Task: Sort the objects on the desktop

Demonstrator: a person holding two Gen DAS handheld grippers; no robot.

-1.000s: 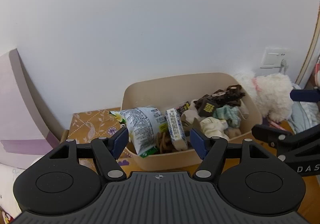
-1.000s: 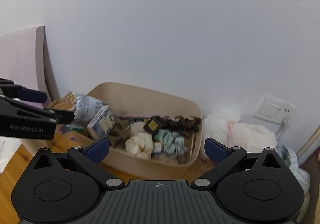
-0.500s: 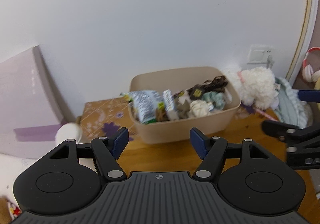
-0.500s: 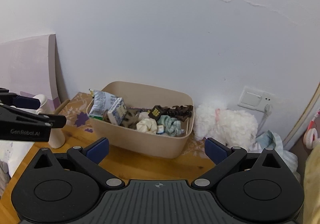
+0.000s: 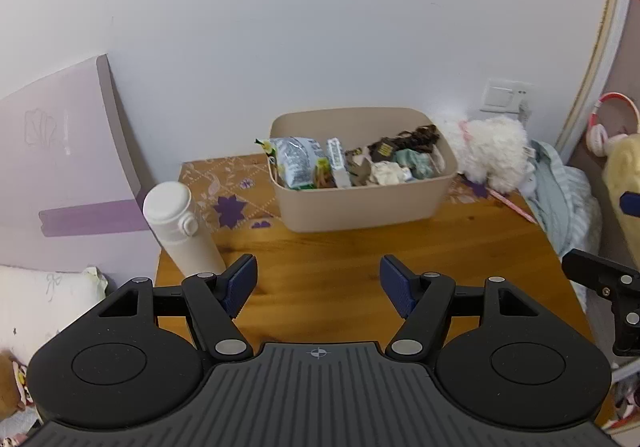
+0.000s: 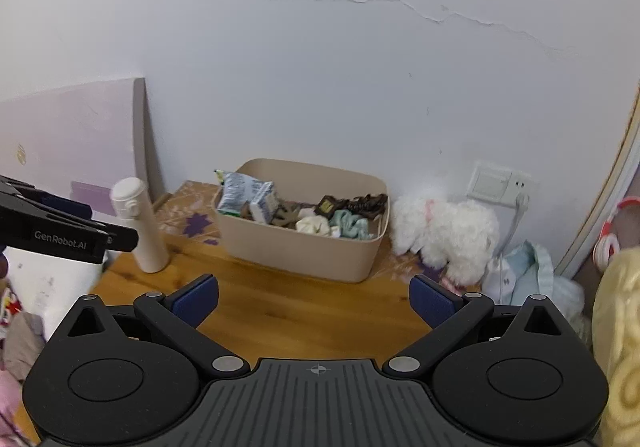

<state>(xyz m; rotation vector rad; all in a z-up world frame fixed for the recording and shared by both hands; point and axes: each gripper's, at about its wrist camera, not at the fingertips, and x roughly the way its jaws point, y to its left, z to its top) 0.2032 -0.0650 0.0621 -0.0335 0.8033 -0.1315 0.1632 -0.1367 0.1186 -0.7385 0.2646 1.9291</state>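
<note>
**Both tongs released over a bare desk, bin filled at the far wall**

Nearest in the left wrist view, the left tongs (image 5: 318, 283) stand spread wide, blue pads (image 5: 240, 281) apart with nothing between them, only the wooden desk (image 5: 340, 267) below. The right tongs (image 6: 314, 301) are likewise released and hold nothing; their pads (image 6: 196, 301) frame bare wood. Each tool shows at the edge of the other's view: the right one at the right edge of the left view, the left one at the left edge of the right view.

Just past the left tongs, at the desk's left edge, a white bottle (image 5: 180, 227) stands upright with its cap on. Behind it a pale purple board (image 5: 68, 167) leans against the wall.

Farther back, a beige bin (image 5: 360, 203) sits on the desk near the wall, partly on a patterned brown mat (image 5: 228, 187). The sorted things lie inside it: a silvery snack bag (image 5: 296, 163) and a small carton (image 5: 336, 161) at the left end, a cream scrunchie (image 5: 386, 172) and a mint scrunchie (image 5: 414, 163) toward the right, and dark hair clips (image 5: 404, 141) at the far right.

Right of the bin, touching or nearly touching its side, lies a white plush toy (image 5: 490, 151). A striped cloth (image 5: 560, 199) is heaped at the desk's right edge. On the wall behind the toy is a socket (image 6: 500, 183) with a plug in it, and pink headphones (image 5: 612, 119) hang at far right.
</note>
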